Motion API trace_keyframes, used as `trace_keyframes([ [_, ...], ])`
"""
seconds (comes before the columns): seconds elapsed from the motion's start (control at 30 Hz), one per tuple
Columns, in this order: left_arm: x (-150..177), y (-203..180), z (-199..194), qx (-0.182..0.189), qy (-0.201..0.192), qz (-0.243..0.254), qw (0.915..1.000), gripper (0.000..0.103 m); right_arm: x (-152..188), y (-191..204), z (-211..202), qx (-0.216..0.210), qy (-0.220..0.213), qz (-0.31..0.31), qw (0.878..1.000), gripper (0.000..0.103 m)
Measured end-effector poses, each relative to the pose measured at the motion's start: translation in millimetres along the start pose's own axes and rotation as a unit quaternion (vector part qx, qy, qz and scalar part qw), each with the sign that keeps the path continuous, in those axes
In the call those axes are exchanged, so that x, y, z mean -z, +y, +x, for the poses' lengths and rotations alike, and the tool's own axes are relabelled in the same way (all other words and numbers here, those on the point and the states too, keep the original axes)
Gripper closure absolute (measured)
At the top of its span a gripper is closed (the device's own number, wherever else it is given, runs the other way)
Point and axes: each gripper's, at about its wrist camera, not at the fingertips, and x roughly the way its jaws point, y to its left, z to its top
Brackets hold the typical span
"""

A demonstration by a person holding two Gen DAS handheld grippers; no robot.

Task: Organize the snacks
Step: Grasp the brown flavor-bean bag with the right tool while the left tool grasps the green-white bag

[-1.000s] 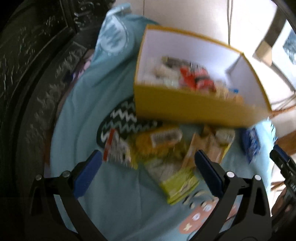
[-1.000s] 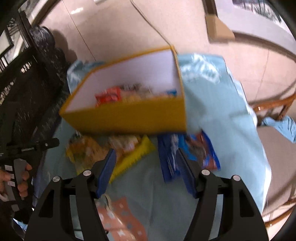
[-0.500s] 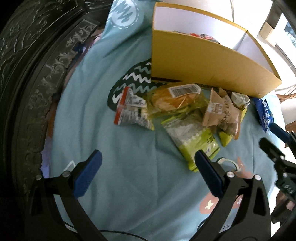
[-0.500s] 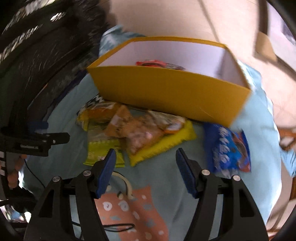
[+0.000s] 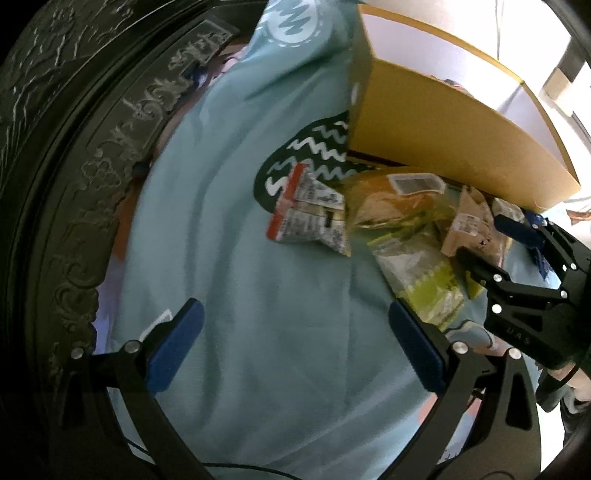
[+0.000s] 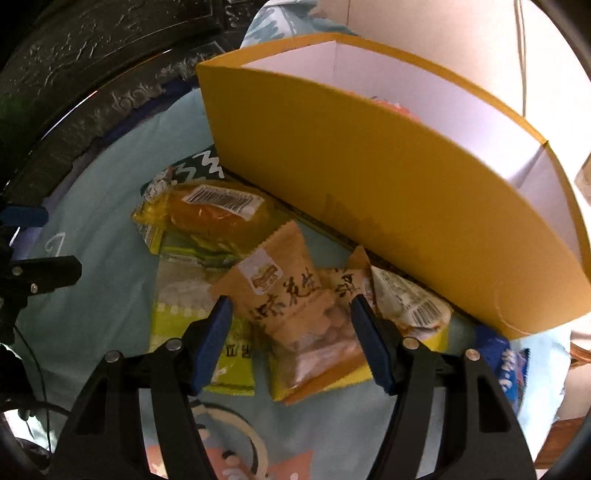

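A yellow cardboard box (image 6: 388, 192) with white inner walls stands on a light blue cloth (image 5: 258, 332); it also shows in the left wrist view (image 5: 443, 122). Snack packets lie in a heap in front of it. My right gripper (image 6: 291, 339) is open, its jaws on either side of a tan peanut packet (image 6: 295, 295), low over it. Beside it lie an orange bread packet (image 6: 214, 214), a green-yellow packet (image 6: 173, 317) and a blue packet (image 6: 509, 365). My left gripper (image 5: 295, 339) is open and empty over bare cloth, short of a red-and-white packet (image 5: 306, 210).
A dark carved wooden frame (image 5: 74, 147) curves round the left and far side of the cloth. The right gripper's black body (image 5: 532, 280) reaches into the left wrist view from the right. A cable (image 6: 29, 362) lies at the lower left. Pale floor (image 6: 461, 33) shows behind the box.
Both grippers have come lower and closer to the packets. The right gripper has moved in over the tan peanut packet. The left gripper has shifted left over bare cloth.
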Motion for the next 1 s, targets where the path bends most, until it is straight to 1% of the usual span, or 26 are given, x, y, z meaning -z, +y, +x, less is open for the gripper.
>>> trace_keyframes([
  [0.07, -2, 1, 3, -0.002, 0.002, -0.004, 1.0, 0.002, 0, -1, 9, -0.006, 0.03, -0.006, 1.0, 0.066],
  [0.13, -4, -1, 6, -0.003, 0.001, -0.003, 1.0, 0.002, 1, -2, 3, -0.009, 0.025, -0.004, 1.0, 0.069],
  [0.2, -8, -4, 9, -0.007, 0.0, 0.0, 1.0, 0.002, 6, -10, -10, -0.026, 0.008, 0.027, 0.999, 0.07],
  [0.23, -9, -5, 9, -0.007, 0.0, 0.0, 1.0, 0.002, 9, -15, -17, -0.043, 0.003, 0.044, 0.998, 0.07],
  [0.27, -11, -7, 10, -0.004, 0.001, -0.001, 1.0, 0.002, 13, -20, -24, -0.057, -0.002, 0.058, 0.997, 0.07],
  [0.37, -12, -20, 12, 0.007, 0.004, 0.011, 0.9999, 0.002, 32, -38, -47, -0.079, -0.02, 0.102, 0.991, 0.07],
  [0.5, -5, -44, 18, 0.023, 0.016, 0.032, 0.9991, 0.002, 58, -54, -68, -0.094, -0.026, 0.142, 0.985, 0.07],
  [0.6, -1, -63, 28, 0.022, 0.033, 0.04, 0.9984, 0.002, 75, -59, -74, -0.085, -0.019, 0.152, 0.984, 0.07],
  [0.7, 1, -76, 34, 0.026, 0.047, 0.03, 0.9981, 0.002, 91, -65, -79, -0.079, -0.018, 0.164, 0.983, 0.07],
  [0.8, 1, -88, 43, 0.019, 0.058, 0.016, 0.998, 0.002, 98, -70, -81, -0.077, -0.02, 0.173, 0.982, 0.07],
  [0.9, -3, -97, 54, 0.005, 0.073, -0.03, 0.9969, 0.002, 101, -75, -86, -0.076, -0.024, 0.175, 0.981, 0.07],
  [1.0, -7, -105, 61, -0.001, 0.081, -0.061, 0.9949, 0.002, 104, -77, -88, -0.079, -0.025, 0.173, 0.981, 0.07],
])
